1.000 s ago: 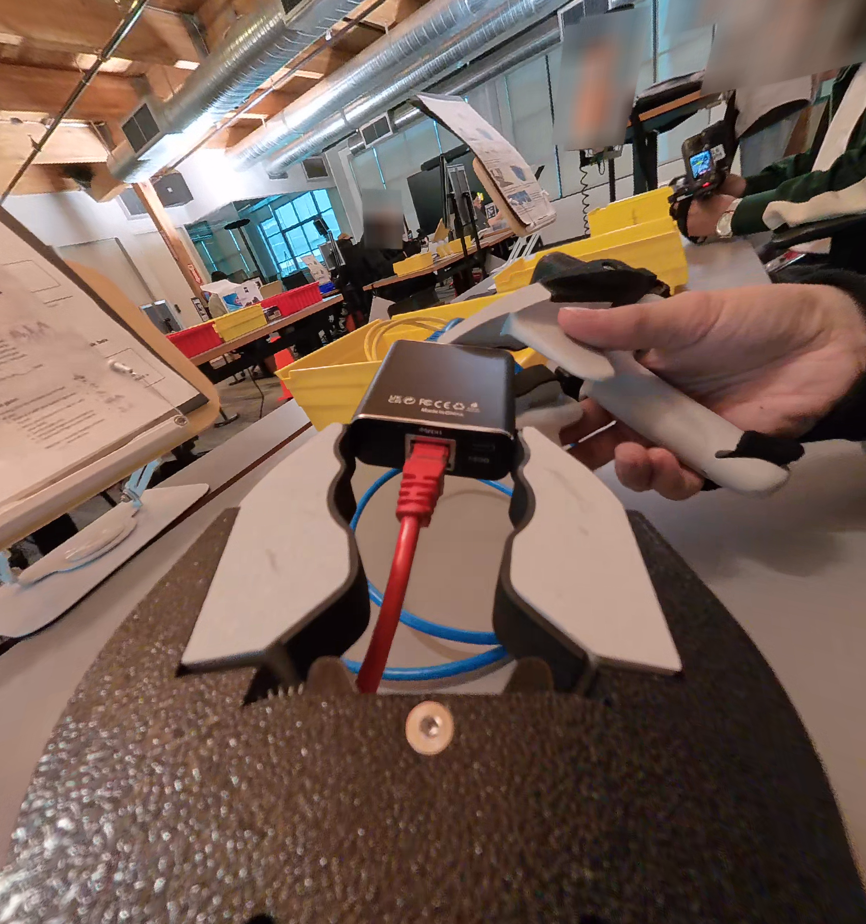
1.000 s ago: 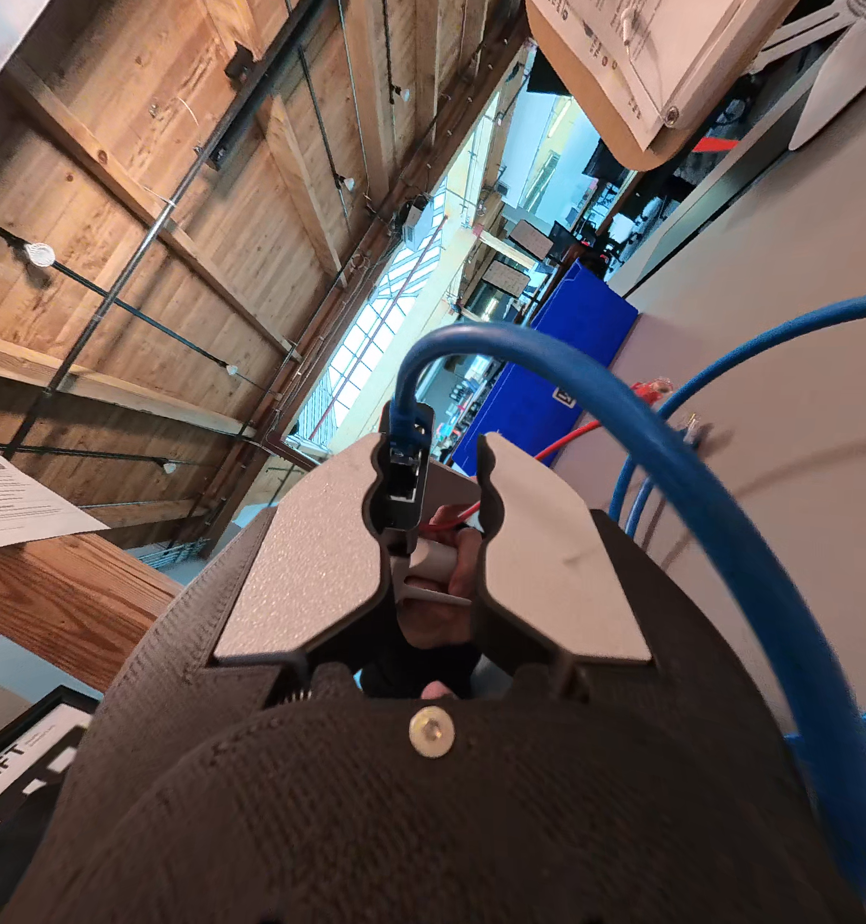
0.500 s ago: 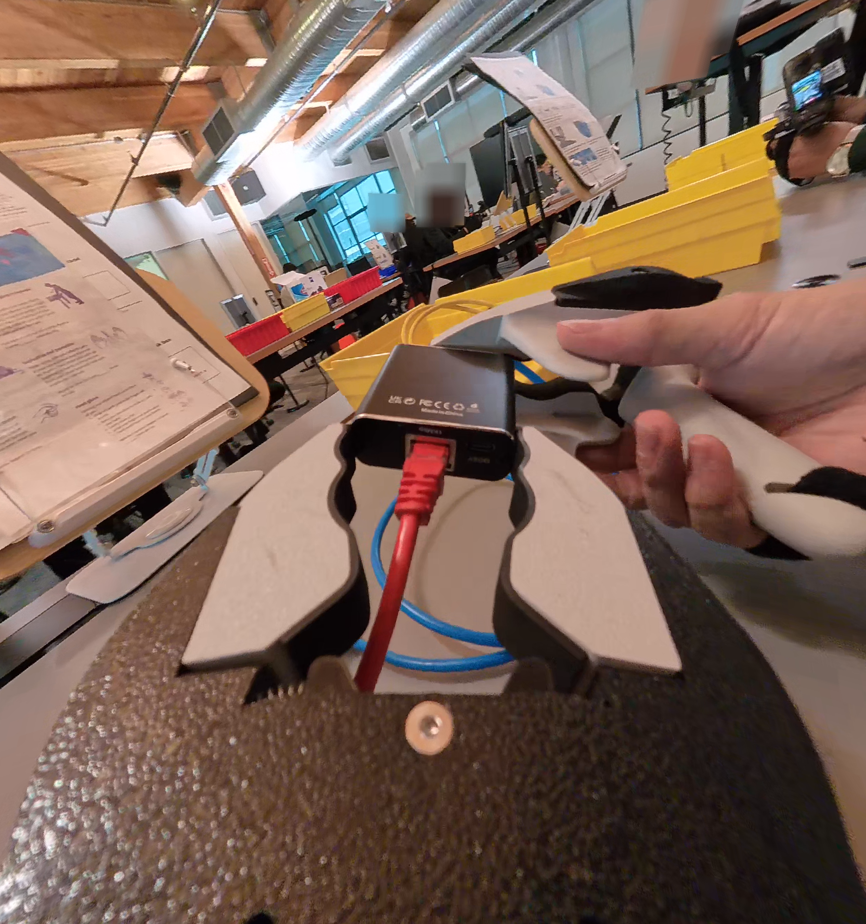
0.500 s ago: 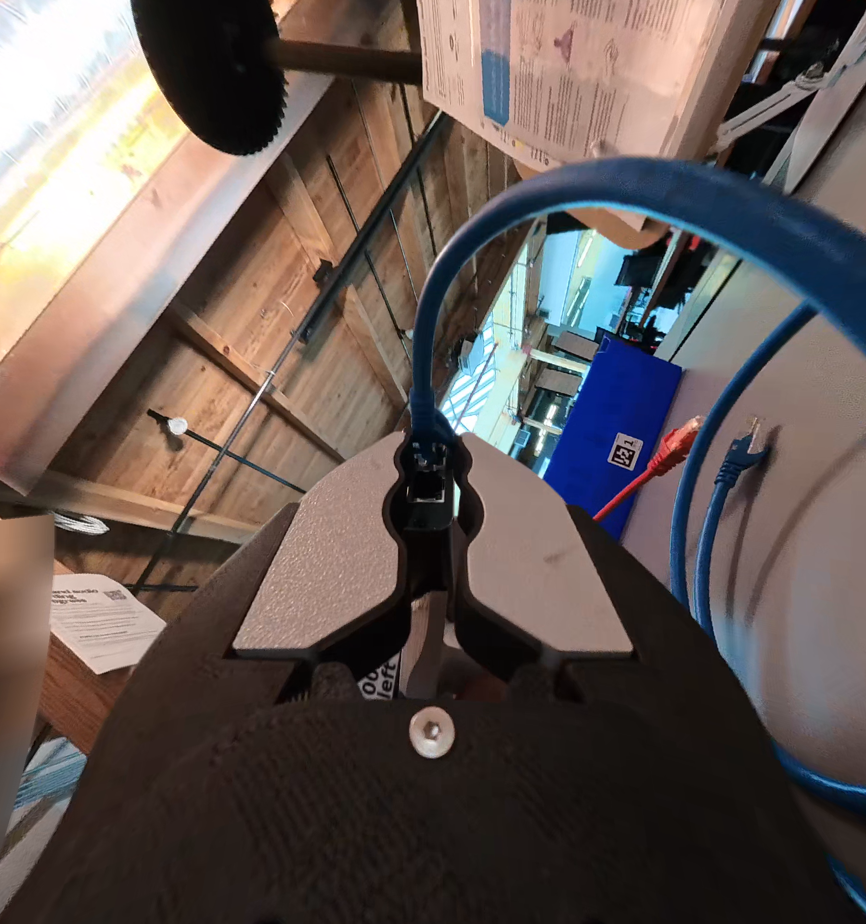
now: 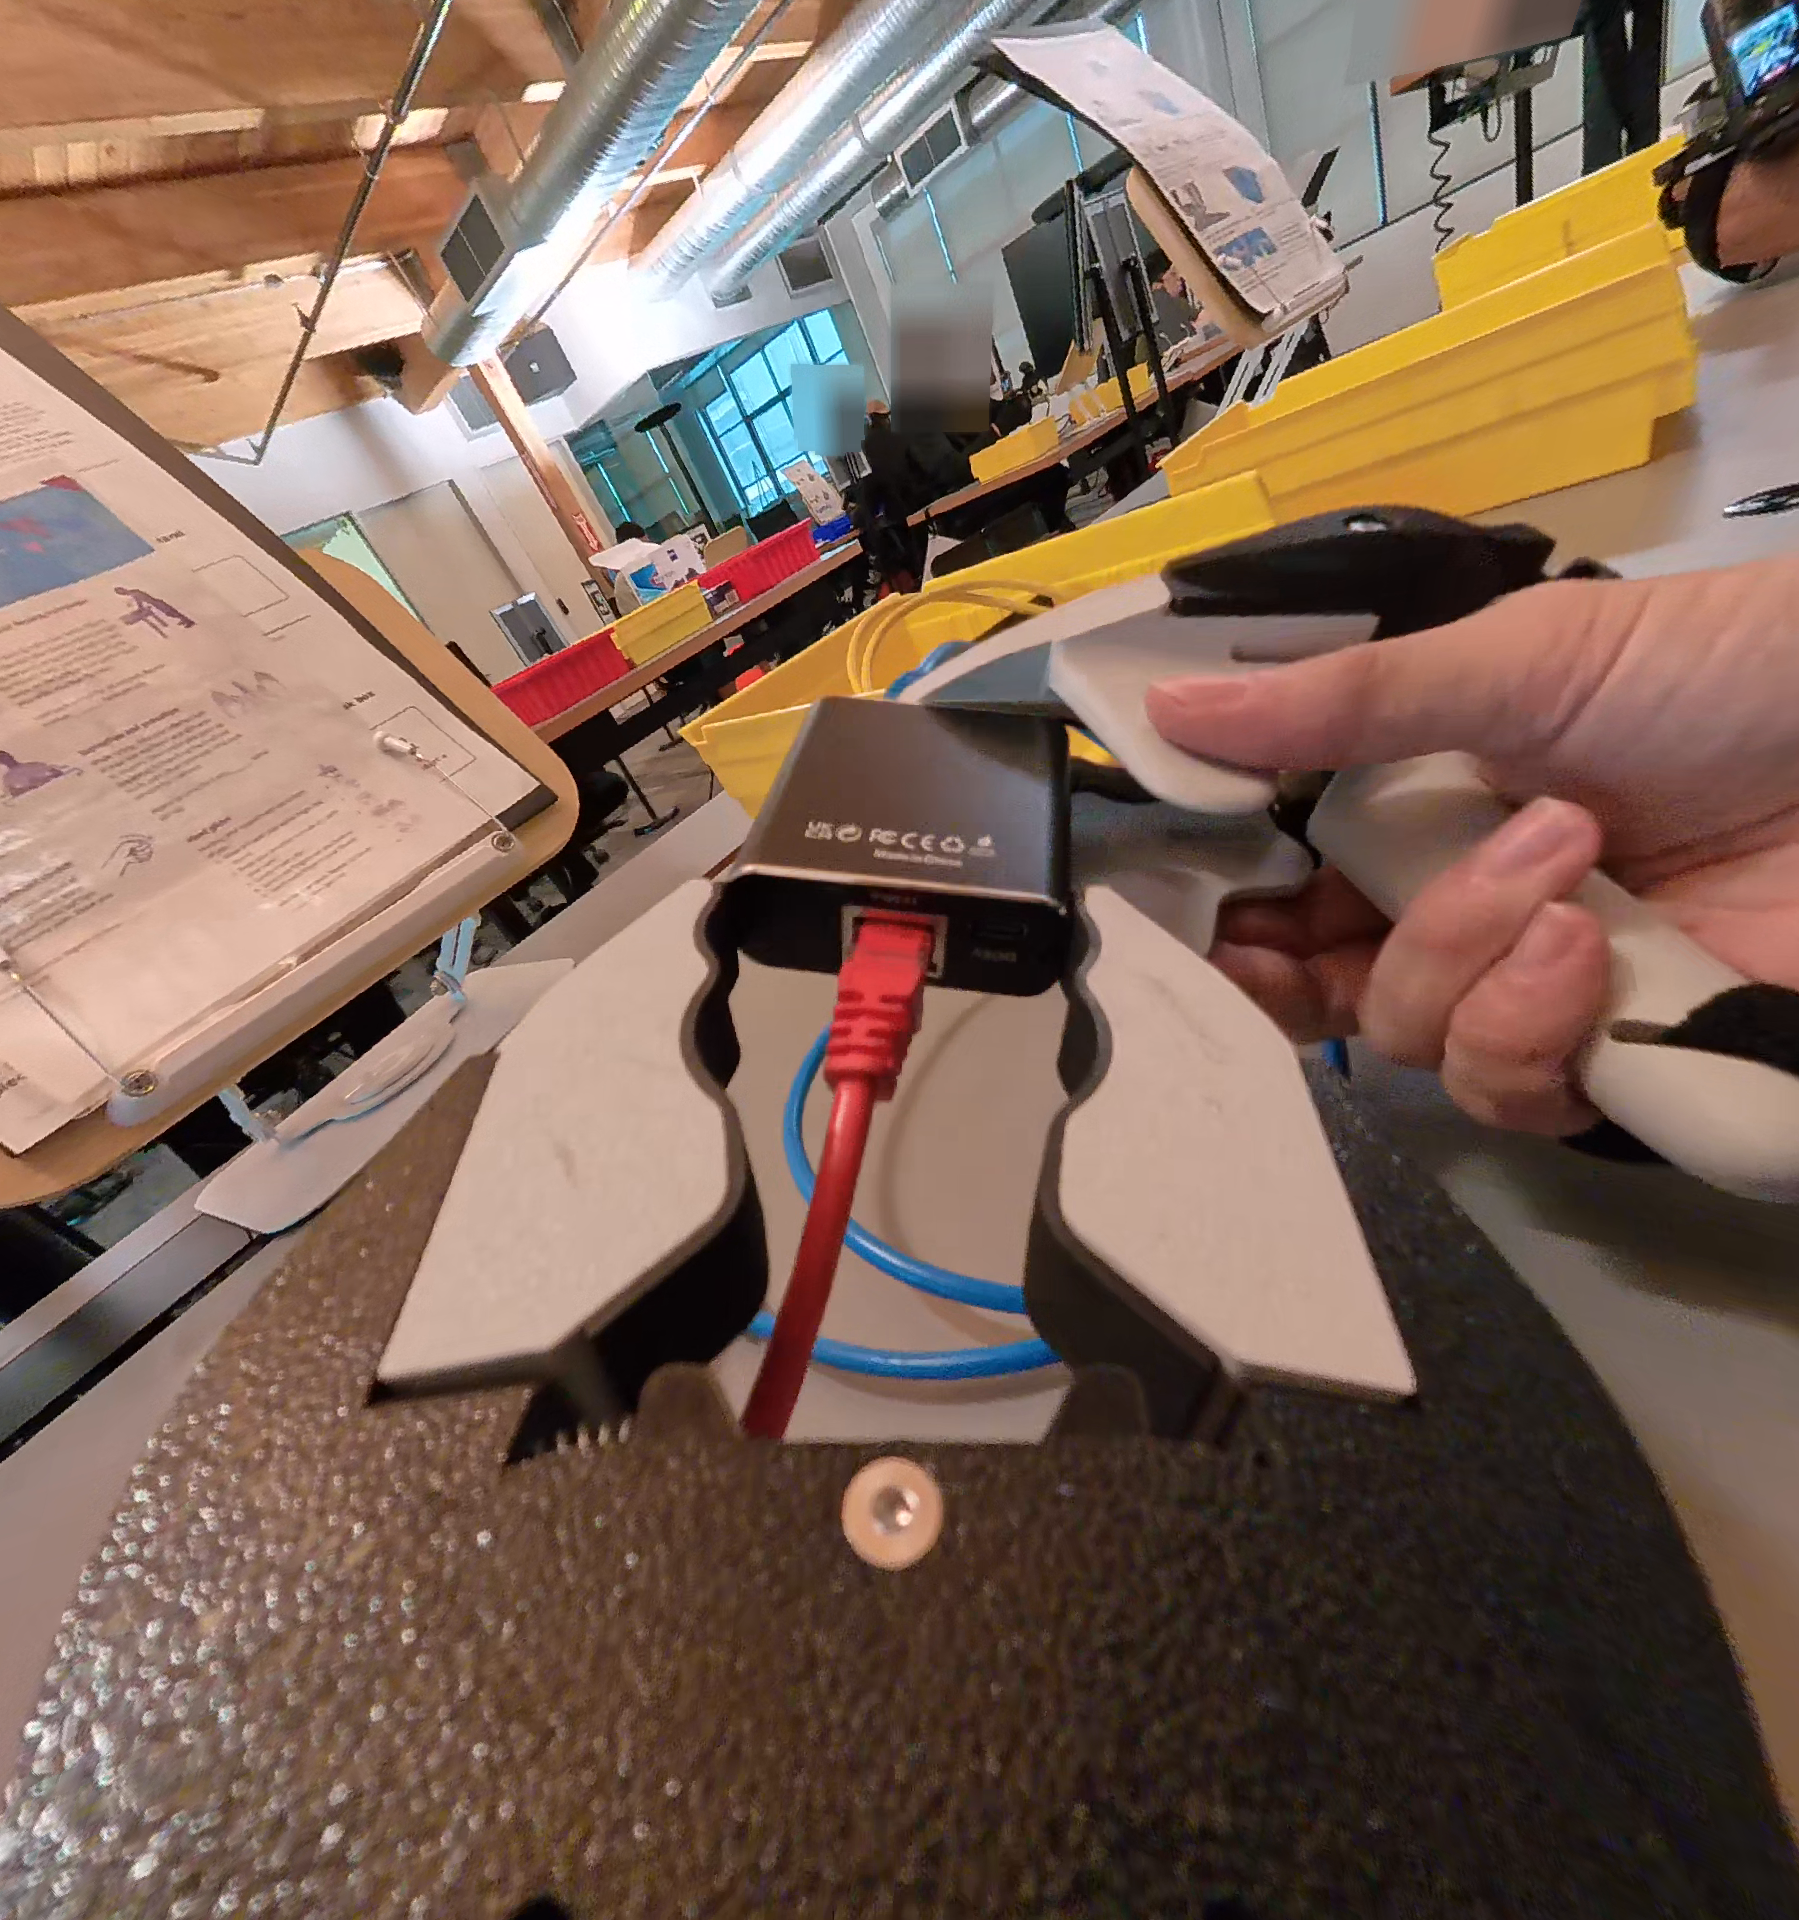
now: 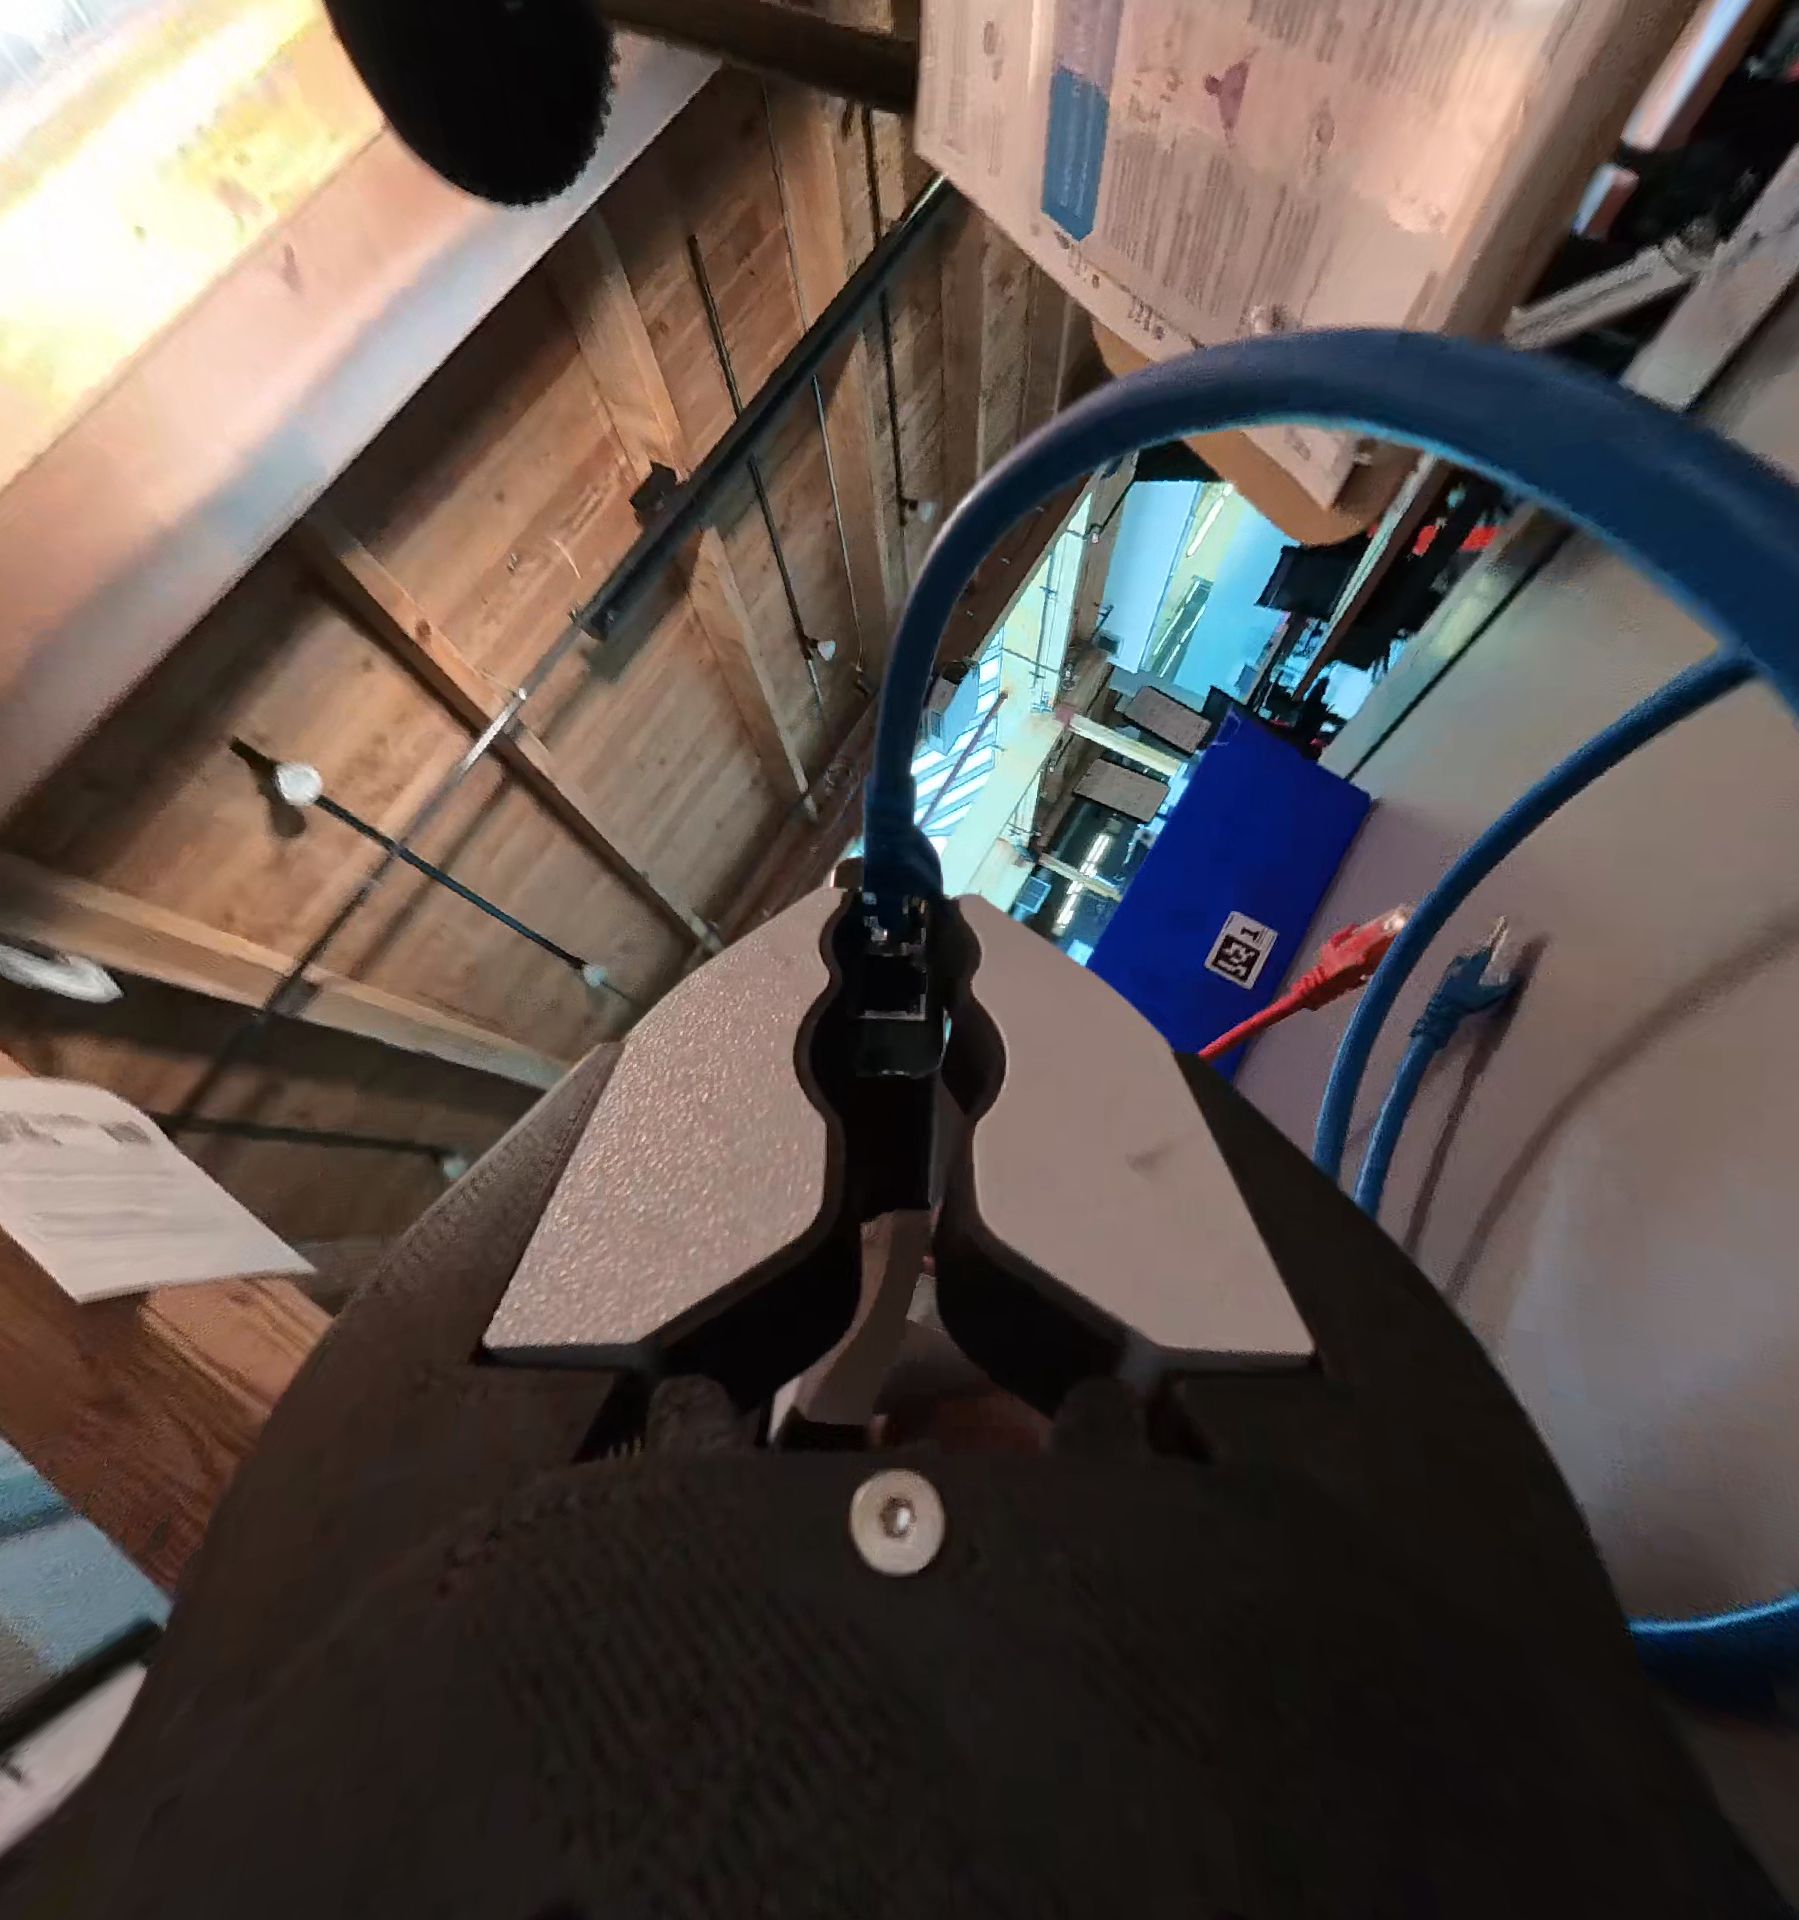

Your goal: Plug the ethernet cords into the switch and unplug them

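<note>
My left gripper (image 5: 895,914) is shut on the black switch (image 5: 905,790) and holds it by its sides above the table. A red ethernet cord (image 5: 853,1122) is plugged into the near port and runs back between my fingers. A blue cord (image 5: 874,1351) loops on the table below. A hand holds my right gripper (image 5: 999,691) at the switch's far end. In the right wrist view the right gripper (image 6: 900,925) is shut on the blue cord's plug (image 6: 895,873) where it enters the switch's end face (image 6: 890,1029). The blue cord (image 6: 1394,384) arches overhead.
A loose red plug (image 6: 1352,945) and a loose blue plug (image 6: 1466,987) lie on the grey table (image 6: 1653,1195) by a blue box (image 6: 1227,883). A clipboard stand with papers (image 5: 199,779) is at the left. Yellow bins (image 5: 1446,416) stand behind the switch.
My right gripper has gone from open to shut around the blue plug at the switch's far end. My left gripper still holds the switch, now tilted slightly downward.
</note>
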Available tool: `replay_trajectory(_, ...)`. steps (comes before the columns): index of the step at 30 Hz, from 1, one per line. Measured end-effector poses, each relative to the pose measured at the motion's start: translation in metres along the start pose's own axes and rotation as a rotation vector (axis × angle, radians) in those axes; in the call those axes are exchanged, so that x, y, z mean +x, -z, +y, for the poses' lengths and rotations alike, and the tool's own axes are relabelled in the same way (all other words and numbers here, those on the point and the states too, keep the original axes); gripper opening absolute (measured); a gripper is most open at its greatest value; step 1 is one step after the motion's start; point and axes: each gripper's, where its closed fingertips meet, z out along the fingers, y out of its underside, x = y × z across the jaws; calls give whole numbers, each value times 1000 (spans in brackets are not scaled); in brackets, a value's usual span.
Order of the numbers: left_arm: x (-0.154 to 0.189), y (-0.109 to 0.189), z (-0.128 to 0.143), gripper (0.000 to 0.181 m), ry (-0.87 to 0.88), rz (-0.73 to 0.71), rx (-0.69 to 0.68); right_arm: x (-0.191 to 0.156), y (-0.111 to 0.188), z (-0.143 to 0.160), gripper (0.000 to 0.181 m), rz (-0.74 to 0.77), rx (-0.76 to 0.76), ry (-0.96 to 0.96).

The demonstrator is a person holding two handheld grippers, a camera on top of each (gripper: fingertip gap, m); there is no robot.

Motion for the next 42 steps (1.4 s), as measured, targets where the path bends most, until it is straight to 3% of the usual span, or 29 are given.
replay_trajectory(7, 1, 1, -6, 59, -43, -21, 37, -5, 0, 1, 10, -67, -43, 116)
replay_trajectory(12, -6, 4, -12, 59, -94, -116, 54, -14, -12, 1, 10, -107, -97, 196)
replay_trajectory(18, -18, 8, -11, 59, -67, -153, 75, -20, -23, 5, 12, -132, -143, 155)
replay_trajectory(25, -18, 8, -9, 59, -48, -142, 65, -15, -23, 3, 12, -90, -94, 94)
replay_trajectory(42, -21, 4, -8, 59, -70, -184, 47, -22, -28, 4, 12, -106, -102, 242)
